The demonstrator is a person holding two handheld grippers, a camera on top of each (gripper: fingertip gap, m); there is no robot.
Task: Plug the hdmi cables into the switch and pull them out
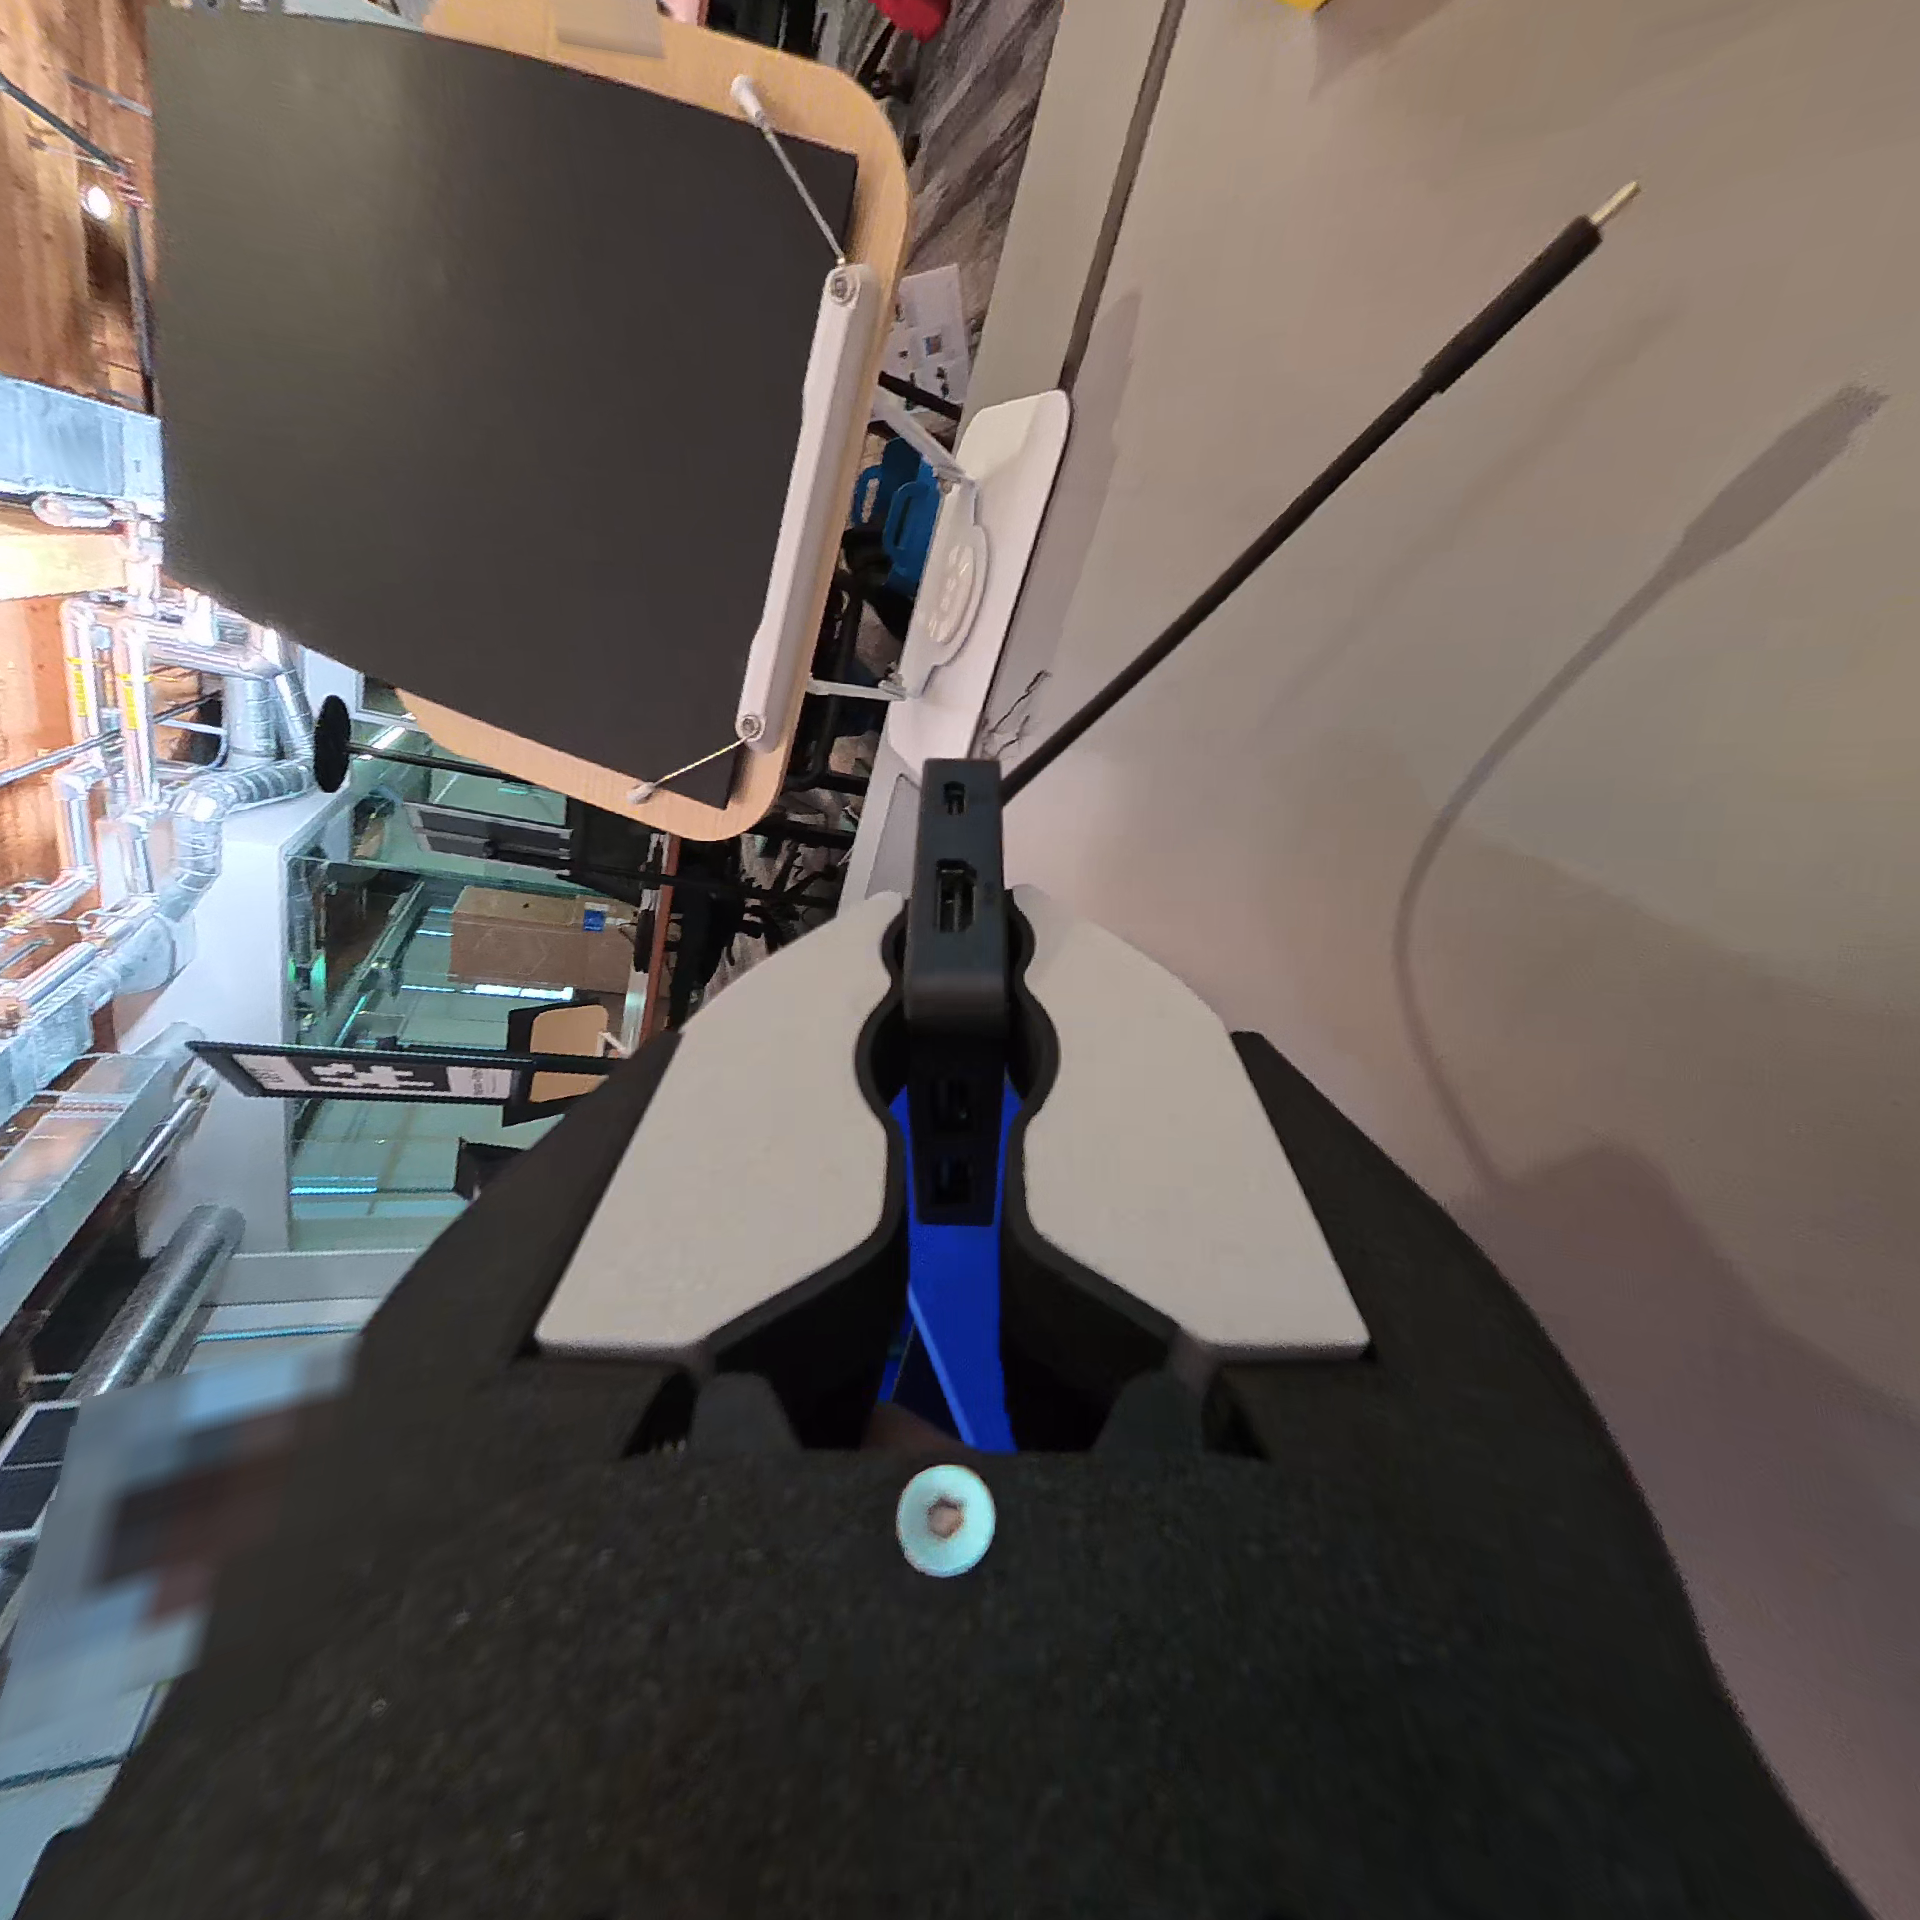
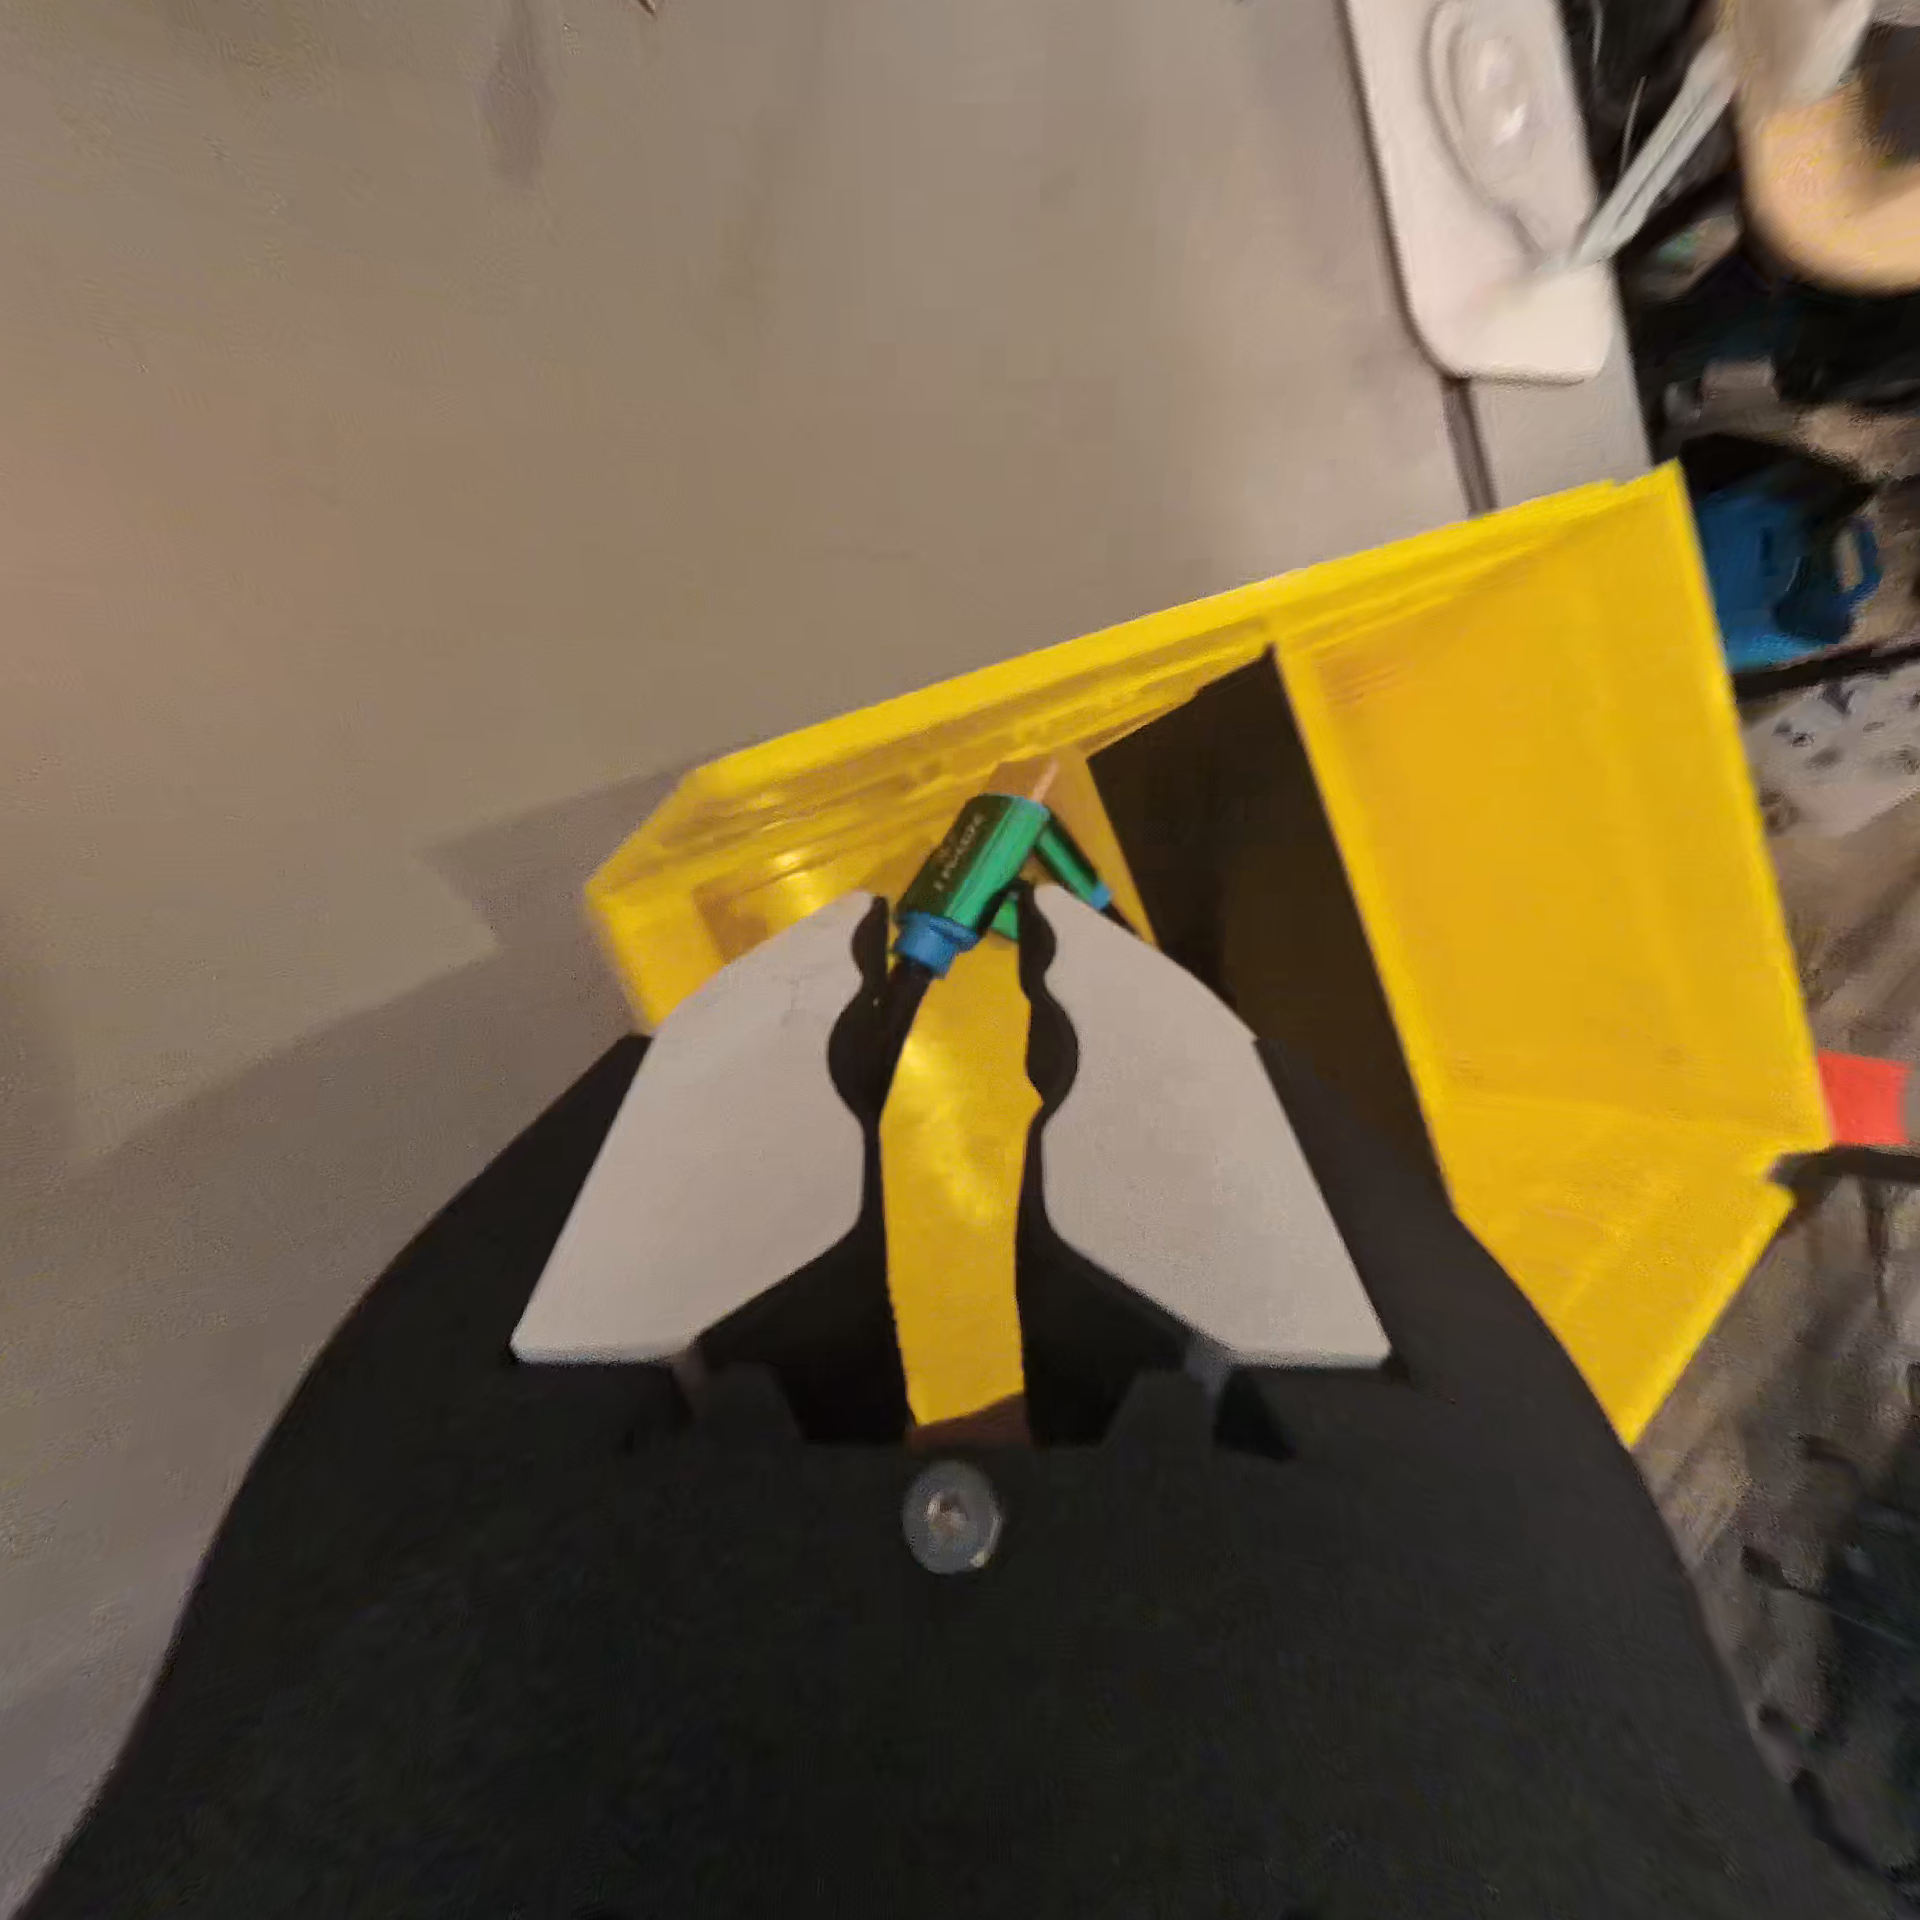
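In the left wrist view my left gripper (image 1: pixel 956 935) is shut on the black HDMI switch (image 1: pixel 954 894), held on edge with its ports facing the camera. A thin black cable (image 1: pixel 1299 509) runs from the switch up and right over the grey table (image 1: pixel 1558 935) and ends in a free metal-tipped plug (image 1: pixel 1608 206). A blue part (image 1: pixel 951 1309) shows between the fingers below the switch. In the right wrist view my right gripper (image 2: pixel 956 914) is shut on a green HDMI plug (image 2: pixel 971 857) with a blue collar, above a yellow bin (image 2: pixel 1507 831). A second green plug (image 2: pixel 1070 862) lies just behind it.
A black block (image 2: pixel 1226 831) stands inside the yellow bin. A white moulded object (image 2: pixel 1475 208) lies at the table's far edge; it also shows in the left wrist view (image 1: pixel 997 520). A dark board with a wooden rim (image 1: pixel 468 364) stands beyond the table. Red tape (image 2: pixel 1865 1112) shows at the right. One gripper's finger ends stand about 30 cm off the other's.
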